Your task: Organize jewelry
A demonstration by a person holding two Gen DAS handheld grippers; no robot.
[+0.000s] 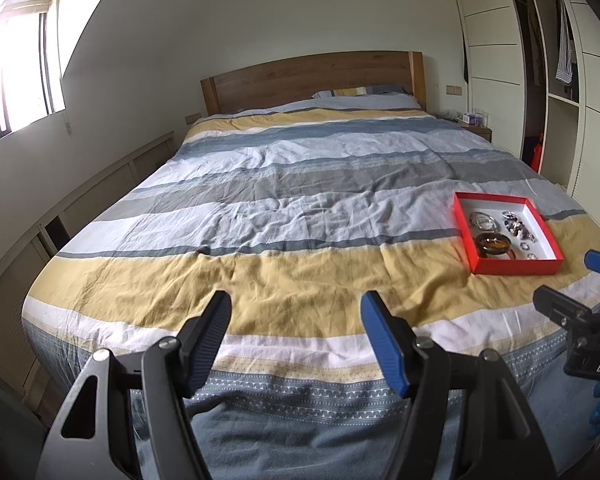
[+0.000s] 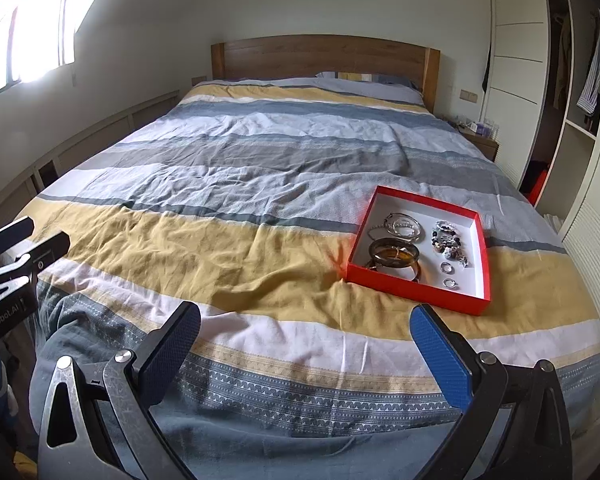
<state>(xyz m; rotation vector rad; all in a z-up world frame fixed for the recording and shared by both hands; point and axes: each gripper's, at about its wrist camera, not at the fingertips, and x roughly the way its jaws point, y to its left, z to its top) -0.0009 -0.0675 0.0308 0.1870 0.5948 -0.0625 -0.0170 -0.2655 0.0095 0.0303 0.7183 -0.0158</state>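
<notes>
A red box (image 2: 416, 290) with a white inside lies on the bed's yellow stripe, at right. It holds brown bangles (image 2: 394, 255), silver bangles (image 2: 404, 226), a beaded bracelet (image 2: 448, 242) and two small rings (image 2: 447, 268). It also shows in the left wrist view (image 1: 516, 268), far right. My left gripper (image 1: 296, 312) is open and empty above the foot of the bed, left of the box. My right gripper (image 2: 306, 324) is open and empty, short of the box's near edge.
The striped duvet (image 2: 240, 184) covers the whole bed, with a wooden headboard (image 2: 324, 56) behind. A window (image 1: 16, 64) is at left. A nightstand (image 2: 484, 140) and an open wardrobe (image 2: 568, 92) stand at right.
</notes>
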